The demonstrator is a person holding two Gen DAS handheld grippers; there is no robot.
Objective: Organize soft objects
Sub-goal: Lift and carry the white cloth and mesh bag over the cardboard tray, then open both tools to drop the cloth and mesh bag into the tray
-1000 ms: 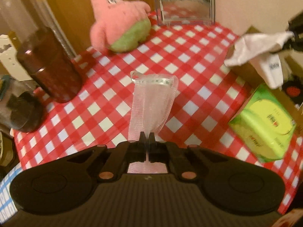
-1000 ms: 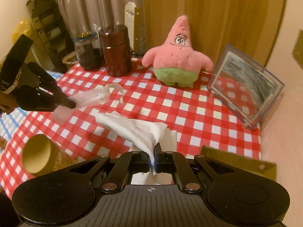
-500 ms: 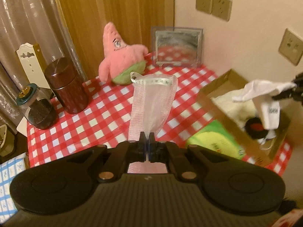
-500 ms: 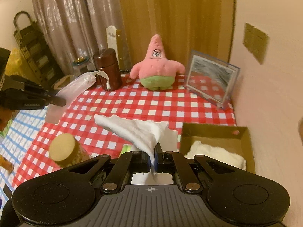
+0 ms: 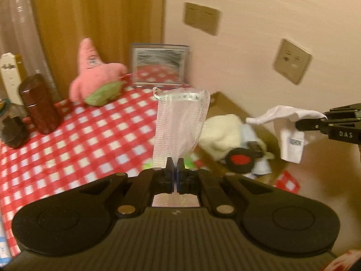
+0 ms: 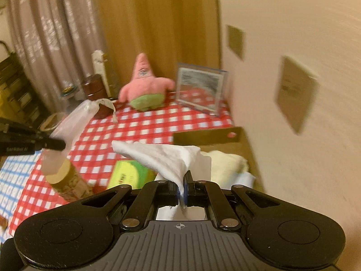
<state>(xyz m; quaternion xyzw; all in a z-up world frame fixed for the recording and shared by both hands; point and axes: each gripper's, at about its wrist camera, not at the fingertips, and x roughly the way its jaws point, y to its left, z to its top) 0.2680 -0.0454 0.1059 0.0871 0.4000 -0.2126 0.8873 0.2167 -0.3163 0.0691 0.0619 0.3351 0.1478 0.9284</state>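
My left gripper (image 5: 174,164) is shut on a translucent white mesh pouch (image 5: 180,122) and holds it in the air over the table. My right gripper (image 6: 186,177) is shut on a white cloth with a label (image 6: 164,160), held above the cardboard box (image 6: 205,136). The box (image 5: 227,106) stands by the wall and holds a cream towel (image 5: 221,131) and other soft items. The right gripper with the cloth (image 5: 291,124) shows at the right of the left wrist view. The left gripper with the pouch (image 6: 74,122) shows at the left of the right wrist view.
A pink star plush (image 6: 146,88), a framed picture (image 6: 200,90), a brown canister (image 5: 39,103) and a dark jar (image 5: 12,131) stand on the red checked tablecloth (image 5: 94,131). A green packet (image 6: 130,176) and a round tin (image 6: 67,178) lie near the box. The wall is close on the right.
Both grippers have risen and moved toward the box by the wall, each still holding its item. The box contents now show below the mesh pouch.
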